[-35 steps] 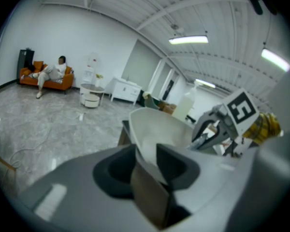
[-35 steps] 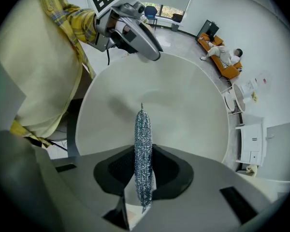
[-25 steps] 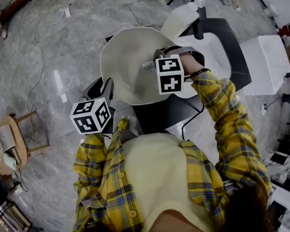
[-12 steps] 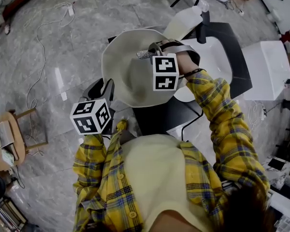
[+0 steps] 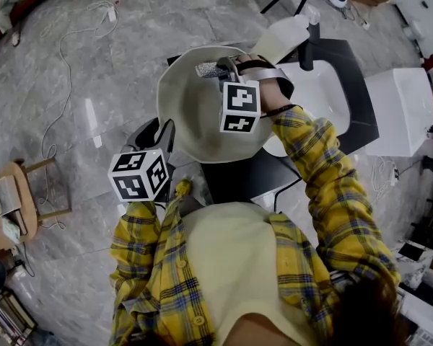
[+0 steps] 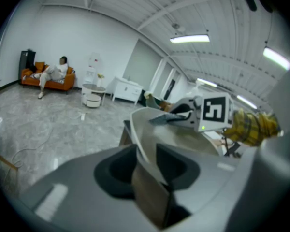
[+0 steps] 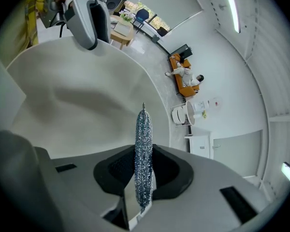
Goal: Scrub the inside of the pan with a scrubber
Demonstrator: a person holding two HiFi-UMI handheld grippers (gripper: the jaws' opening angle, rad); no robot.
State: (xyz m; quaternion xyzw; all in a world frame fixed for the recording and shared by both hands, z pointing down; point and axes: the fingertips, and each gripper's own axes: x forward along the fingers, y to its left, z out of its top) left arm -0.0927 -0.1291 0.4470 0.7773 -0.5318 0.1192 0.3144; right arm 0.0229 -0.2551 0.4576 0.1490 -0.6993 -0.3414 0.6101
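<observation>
The left tool (image 6: 146, 172) is clamped on the near rim of the pan (image 5: 191, 114) (the pan sits tilted). The right tool (image 7: 144, 180) is closed on the scrubber (image 7: 143, 144), which lies inside the pan, at its far rim.

A white sink (image 5: 326, 89) is set in a black worktop (image 5: 234, 173). Cables (image 5: 61, 49) are strewn over the grey floor (image 5: 130, 27); a wooden stool (image 5: 25, 193) is seen at left.

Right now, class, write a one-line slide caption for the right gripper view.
Right gripper shut on a metallic mesh scrubber, poised inside the pale pan held by the left gripper.
</observation>
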